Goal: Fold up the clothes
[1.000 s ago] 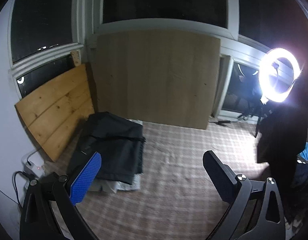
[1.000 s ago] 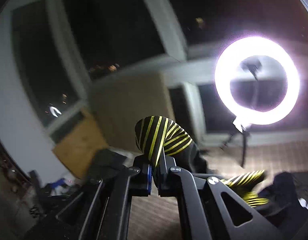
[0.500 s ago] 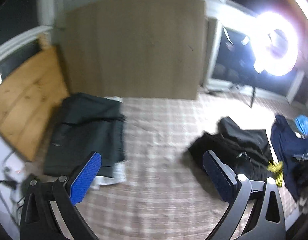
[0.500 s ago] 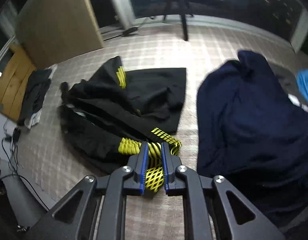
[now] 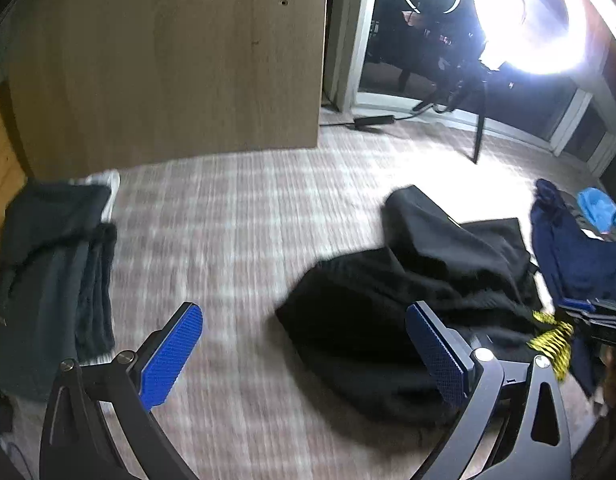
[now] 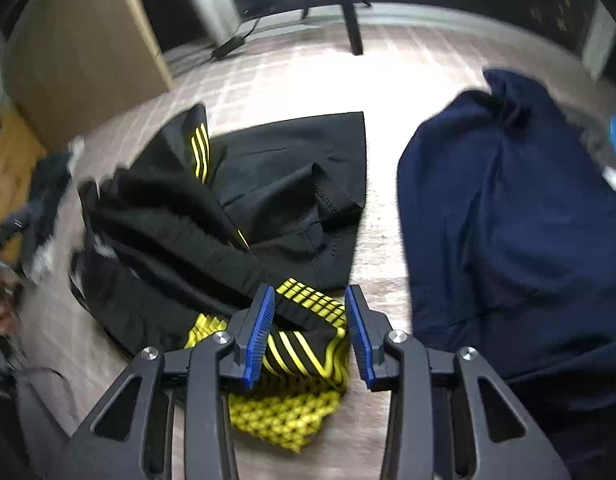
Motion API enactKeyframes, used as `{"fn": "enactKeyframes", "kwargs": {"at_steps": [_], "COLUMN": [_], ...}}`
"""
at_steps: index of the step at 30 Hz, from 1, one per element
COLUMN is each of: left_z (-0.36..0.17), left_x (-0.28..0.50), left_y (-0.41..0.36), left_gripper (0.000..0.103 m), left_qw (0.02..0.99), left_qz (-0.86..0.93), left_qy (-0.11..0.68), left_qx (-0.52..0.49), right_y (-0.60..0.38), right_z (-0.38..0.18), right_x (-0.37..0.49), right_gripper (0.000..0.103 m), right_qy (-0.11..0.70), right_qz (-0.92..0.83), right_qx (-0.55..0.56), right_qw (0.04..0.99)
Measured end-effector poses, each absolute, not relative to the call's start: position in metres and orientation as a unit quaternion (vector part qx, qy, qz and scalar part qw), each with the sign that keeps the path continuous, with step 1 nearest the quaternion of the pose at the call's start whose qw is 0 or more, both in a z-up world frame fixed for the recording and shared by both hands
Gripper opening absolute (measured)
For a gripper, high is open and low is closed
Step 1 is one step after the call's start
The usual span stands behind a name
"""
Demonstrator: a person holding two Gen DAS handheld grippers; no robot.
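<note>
A black garment with yellow stripes (image 6: 268, 184) lies crumpled on the checked cloth surface (image 6: 292, 76); it also shows in the left wrist view (image 5: 408, 280). My right gripper (image 6: 310, 320) is open, its jaws either side of the garment's yellow patterned end (image 6: 292, 408), no longer clamping it. My left gripper (image 5: 304, 344) is open and empty above the surface, to the left of the black garment. The right gripper's tip shows at the right edge of the left wrist view (image 5: 588, 312).
A dark blue garment (image 6: 516, 216) lies to the right, with a light blue item (image 5: 598, 208) behind it. A folded dark stack (image 5: 48, 264) sits at the left. A wooden board (image 5: 168, 60) leans at the back. A ring light (image 5: 540, 12) on a stand glares at the back right.
My right gripper brought the striped garment down from the air onto the surface and has opened, letting it go. My left gripper swung right and down towards the garment.
</note>
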State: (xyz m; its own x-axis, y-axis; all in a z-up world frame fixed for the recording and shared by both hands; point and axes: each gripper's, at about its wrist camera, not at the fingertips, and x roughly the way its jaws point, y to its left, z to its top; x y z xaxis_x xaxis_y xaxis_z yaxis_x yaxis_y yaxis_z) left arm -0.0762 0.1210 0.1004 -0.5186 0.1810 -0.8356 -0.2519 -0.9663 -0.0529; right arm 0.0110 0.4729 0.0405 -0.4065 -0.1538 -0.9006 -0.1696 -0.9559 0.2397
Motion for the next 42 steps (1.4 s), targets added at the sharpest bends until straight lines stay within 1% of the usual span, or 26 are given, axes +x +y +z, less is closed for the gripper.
{"fn": "enactKeyframes", "kwargs": {"at_steps": [2, 3, 6, 8, 9, 13, 17, 20, 25, 26, 27, 28, 29, 30, 31, 32, 35, 38, 40, 42], "left_z": [0.096, 0.093, 0.083, 0.076, 0.075, 0.083, 0.092, 0.084, 0.044, 0.037, 0.035, 0.038, 0.04, 0.042, 0.044, 0.047, 0.063, 0.08, 0.09, 0.095], "left_x": [-0.09, -0.095, -0.105, -0.104, -0.101, -0.087, -0.095, -0.108, -0.125, -0.126, -0.125, -0.123, -0.121, -0.119, -0.117, -0.115, -0.096, -0.072, -0.058, -0.052], "left_y": [0.126, 0.129, 0.137, 0.138, 0.136, 0.12, 0.122, 0.144, 0.17, 0.171, 0.169, 0.165, 0.161, 0.157, 0.153, 0.149, 0.134, 0.117, 0.106, 0.101], "left_gripper": [0.102, 0.102, 0.102, 0.102, 0.102, 0.102, 0.102, 0.102, 0.102, 0.095, 0.088, 0.065, 0.041, 0.028, 0.008, 0.0, 0.0, 0.0, 0.0, 0.0], "left_qw": [0.126, 0.128, 0.132, 0.127, 0.128, 0.14, 0.165, 0.177, 0.185, 0.19, 0.2, 0.207, 0.214, 0.22, 0.227, 0.233, 0.248, 0.249, 0.256, 0.258], "left_qz": [0.868, 0.866, 0.858, 0.854, 0.854, 0.858, 0.856, 0.848, 0.815, 0.81, 0.807, 0.808, 0.808, 0.809, 0.809, 0.809, 0.816, 0.828, 0.831, 0.831], "left_qy": [0.044, 0.047, 0.068, 0.089, 0.094, 0.075, 0.065, 0.093, 0.155, 0.157, 0.144, 0.129, 0.115, 0.101, 0.087, 0.075, 0.064, 0.078, 0.082, 0.092], "left_qx": [-0.479, -0.482, -0.492, -0.497, -0.495, -0.489, -0.485, -0.491, -0.526, -0.533, -0.537, -0.536, -0.536, -0.536, -0.535, -0.534, -0.517, -0.497, -0.487, -0.484], "right_y": [0.47, 0.464, 0.44, 0.434, 0.434, 0.449, 0.455, 0.448, 0.443, 0.444, 0.446, 0.448, 0.45, 0.451, 0.453, 0.455, 0.461, 0.468, 0.476, 0.48], "right_z": [0.037, 0.035, 0.025, 0.023, 0.023, 0.03, 0.032, 0.031, 0.029, 0.03, 0.03, 0.03, 0.029, 0.03, 0.031, 0.033, 0.04, 0.047, 0.054, 0.058], "right_x": [0.005, 0.002, 0.006, 0.024, 0.036, 0.081, 0.085, 0.082, 0.082, 0.083, 0.084, 0.085, 0.086, 0.087, 0.089, 0.091, 0.098, 0.105, 0.109, 0.109], "right_gripper": [0.044, 0.044, 0.044, 0.044, 0.044, 0.044, 0.044, 0.044, 0.044, 0.044, 0.044, 0.044, 0.041, 0.035, 0.013, 0.003, 0.003, 0.003, 0.003, 0.004], "right_qy": [0.165, 0.157, 0.078, 0.053, 0.052, 0.104, 0.128, 0.12, 0.119, 0.126, 0.131, 0.135, 0.138, 0.139, 0.14, 0.143, 0.151, 0.162, 0.183, 0.196], "right_qz": [0.825, 0.826, 0.818, 0.812, 0.809, 0.805, 0.807, 0.808, 0.808, 0.807, 0.807, 0.806, 0.806, 0.807, 0.807, 0.809, 0.814, 0.819, 0.823, 0.825], "right_qx": [-0.541, -0.542, -0.569, -0.582, -0.585, -0.584, -0.576, -0.575, -0.576, -0.575, -0.575, -0.574, -0.573, -0.573, -0.571, -0.568, -0.558, -0.546, -0.533, -0.528], "right_qw": [0.0, 0.0, 0.022, 0.02, 0.017, 0.017, 0.035, 0.043, 0.045, 0.045, 0.045, 0.044, 0.044, 0.044, 0.045, 0.048, 0.055, 0.063, 0.066, 0.053]}}
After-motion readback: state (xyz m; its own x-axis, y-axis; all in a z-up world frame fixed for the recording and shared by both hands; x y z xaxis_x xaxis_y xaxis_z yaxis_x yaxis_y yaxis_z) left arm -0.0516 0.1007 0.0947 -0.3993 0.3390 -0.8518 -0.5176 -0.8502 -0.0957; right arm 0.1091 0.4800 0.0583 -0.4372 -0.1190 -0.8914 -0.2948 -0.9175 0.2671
